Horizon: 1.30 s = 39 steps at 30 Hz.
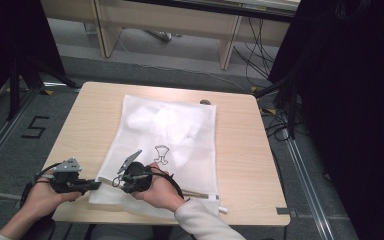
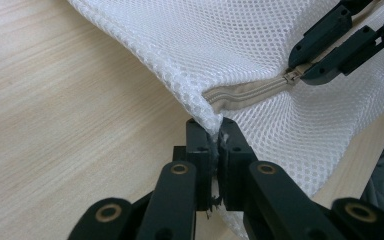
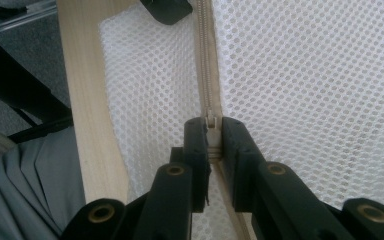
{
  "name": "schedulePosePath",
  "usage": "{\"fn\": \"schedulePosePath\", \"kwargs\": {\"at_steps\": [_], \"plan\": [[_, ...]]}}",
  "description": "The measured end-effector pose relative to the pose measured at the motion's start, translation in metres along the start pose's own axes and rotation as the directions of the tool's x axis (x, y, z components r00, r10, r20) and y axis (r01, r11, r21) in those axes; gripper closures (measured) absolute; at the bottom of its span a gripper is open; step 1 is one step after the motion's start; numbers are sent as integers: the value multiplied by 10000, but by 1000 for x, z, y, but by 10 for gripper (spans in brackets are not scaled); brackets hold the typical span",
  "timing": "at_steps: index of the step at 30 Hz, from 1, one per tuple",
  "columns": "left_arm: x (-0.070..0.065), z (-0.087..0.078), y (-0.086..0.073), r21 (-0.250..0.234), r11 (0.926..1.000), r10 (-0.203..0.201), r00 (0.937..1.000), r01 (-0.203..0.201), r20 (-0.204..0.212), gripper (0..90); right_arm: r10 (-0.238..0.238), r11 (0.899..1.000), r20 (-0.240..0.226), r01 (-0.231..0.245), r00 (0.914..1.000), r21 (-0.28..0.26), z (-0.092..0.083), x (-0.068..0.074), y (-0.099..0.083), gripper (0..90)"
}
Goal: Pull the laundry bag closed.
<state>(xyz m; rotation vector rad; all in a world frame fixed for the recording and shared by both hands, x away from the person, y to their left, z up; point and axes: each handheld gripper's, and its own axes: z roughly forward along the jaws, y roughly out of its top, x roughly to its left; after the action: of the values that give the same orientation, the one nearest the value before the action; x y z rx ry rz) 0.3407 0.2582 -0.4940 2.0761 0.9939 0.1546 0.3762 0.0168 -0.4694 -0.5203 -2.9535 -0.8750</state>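
pinching the corner of a white mesh laundry bag (image 1: 165, 145) on the worktop (image 1: 240, 150), the left claw (image 2: 216, 137) anchors it while the right claw (image 3: 211, 131), clamped on the zipper pull (image 3: 210, 121), lines up along the zipper's (image 2: 250, 91) length.

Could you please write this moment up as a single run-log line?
left claw: shut on mesh bag corner | right claw: shut on zipper pull | bag flat on table
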Motion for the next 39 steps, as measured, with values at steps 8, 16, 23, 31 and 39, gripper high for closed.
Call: {"fn": "schedulePosePath", "kwargs": {"at_steps": [8,16,23,31,39], "plan": [[0,0,0,6,10000,0,10000,0,55,849,-90,9999,37,90,10000,-131,-2,-2,-5,823],[-1,0,0,1,9999,-141,9999,141,82,849,-87,9998,41,87,10000,-152,-3,-1,-5,823],[0,0,0,2,10000,-21,10000,21,26,849,-4,9999,27,4,10000,-115,-5,-2,-8,824],[0,0,0,-27,10000,-77,10000,77,0,849,33,10000,37,-32,10000,-94,-6,-3,-10,824],[0,0,0,-29,10000,-86,10000,86,-12,849,108,9999,77,-107,9999,-83,-8,-4,-13,823]]}}
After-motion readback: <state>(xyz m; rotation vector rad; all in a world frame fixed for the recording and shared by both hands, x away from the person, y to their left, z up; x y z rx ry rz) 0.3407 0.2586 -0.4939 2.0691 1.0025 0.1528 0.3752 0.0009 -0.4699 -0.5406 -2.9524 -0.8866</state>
